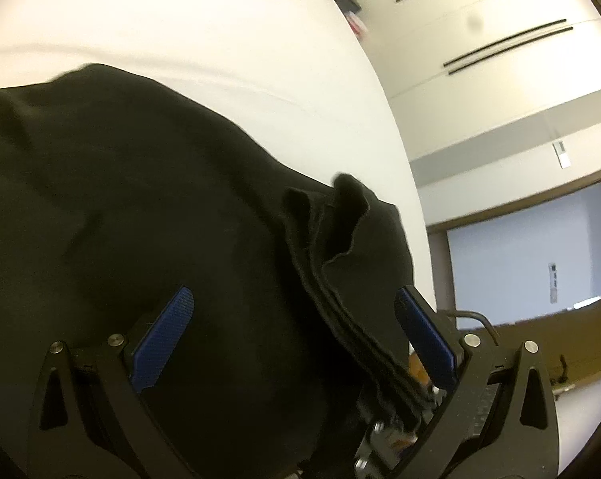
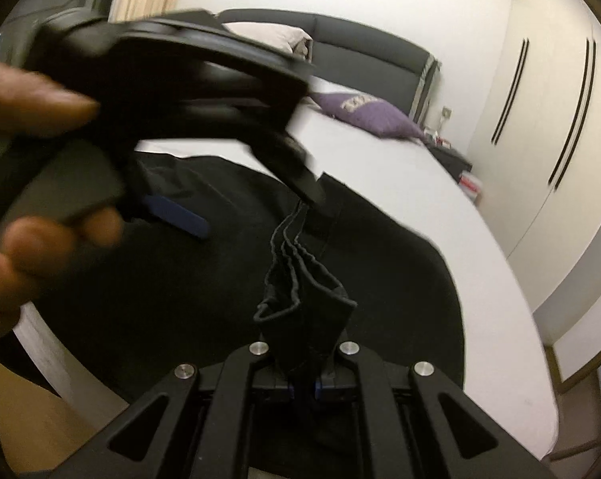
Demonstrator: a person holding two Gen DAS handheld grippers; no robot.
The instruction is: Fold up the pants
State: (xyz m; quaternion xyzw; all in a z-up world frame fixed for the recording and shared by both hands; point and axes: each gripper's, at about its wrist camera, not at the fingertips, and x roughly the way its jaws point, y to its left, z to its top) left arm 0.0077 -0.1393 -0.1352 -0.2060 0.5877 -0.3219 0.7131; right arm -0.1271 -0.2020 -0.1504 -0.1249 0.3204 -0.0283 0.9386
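Black pants (image 1: 133,207) lie spread on a white bed (image 1: 220,32). My left gripper (image 1: 292,311) is open, its blue pads wide apart on either side of a bunched edge of the pants (image 1: 340,255) that runs between them. In the right wrist view my right gripper (image 2: 304,387) is shut on a gathered, layered edge of the pants (image 2: 300,303), held up over the rest of the cloth (image 2: 380,279). The left gripper (image 2: 256,195) and the hand (image 2: 29,199) holding it show blurred at the upper left, just beyond the held edge.
The white bed (image 2: 440,207) has a dark headboard (image 2: 360,52) and a purple pillow (image 2: 372,115) at its far end. White wardrobe doors (image 2: 548,119) stand to the right. A dark bedside unit (image 2: 452,159) sits beside the bed. Wooden floor (image 2: 29,419) shows at lower left.
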